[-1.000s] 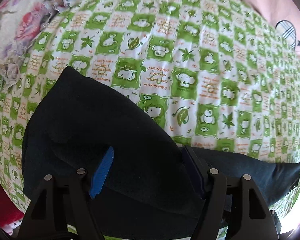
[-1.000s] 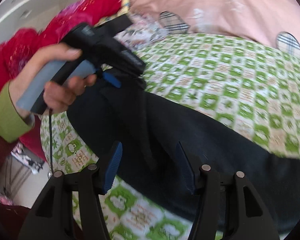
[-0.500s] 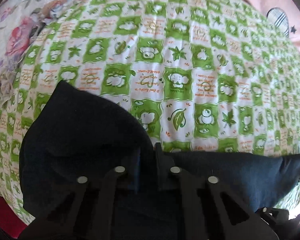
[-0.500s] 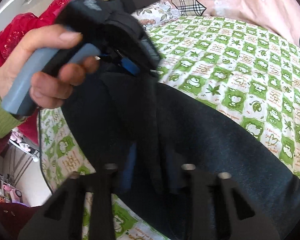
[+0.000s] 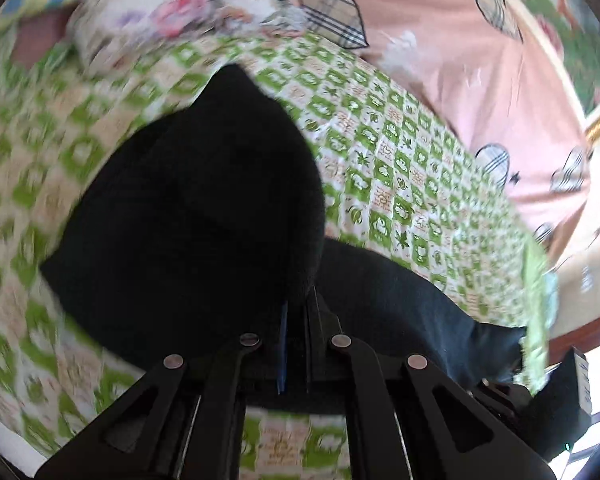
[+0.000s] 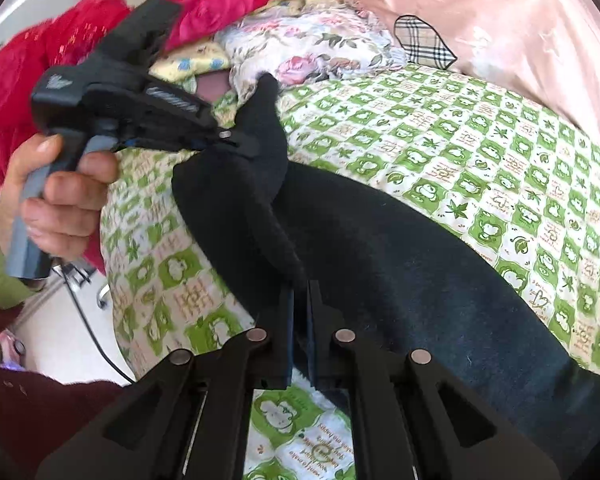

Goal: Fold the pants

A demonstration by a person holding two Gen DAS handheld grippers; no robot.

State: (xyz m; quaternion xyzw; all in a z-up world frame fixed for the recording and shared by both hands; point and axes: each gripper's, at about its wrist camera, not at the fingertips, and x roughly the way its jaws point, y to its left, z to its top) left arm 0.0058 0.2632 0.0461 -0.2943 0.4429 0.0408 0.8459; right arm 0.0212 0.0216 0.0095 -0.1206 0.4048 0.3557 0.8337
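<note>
Dark navy pants [image 6: 400, 256] lie on a bed with a green and white checked sheet [image 6: 480, 148]. In the left wrist view the pants [image 5: 204, 216] hang as a raised flap in front of the camera. My left gripper [image 5: 298, 312] is shut on the pants' edge. It also shows in the right wrist view [image 6: 236, 140], held in a hand, pinching the lifted cloth. My right gripper [image 6: 300, 292] is shut on the pants' near edge, which is lifted off the sheet.
A pink duvet with plaid hearts [image 6: 500, 28] lies at the back. A floral pillow [image 6: 312, 44] and a red blanket [image 6: 40, 52] sit at the left. The bed's left edge [image 6: 112, 272] drops to the floor.
Both grippers closed on the pants' edge, then lifted it off the sheet. The left view has swung up and to the right.
</note>
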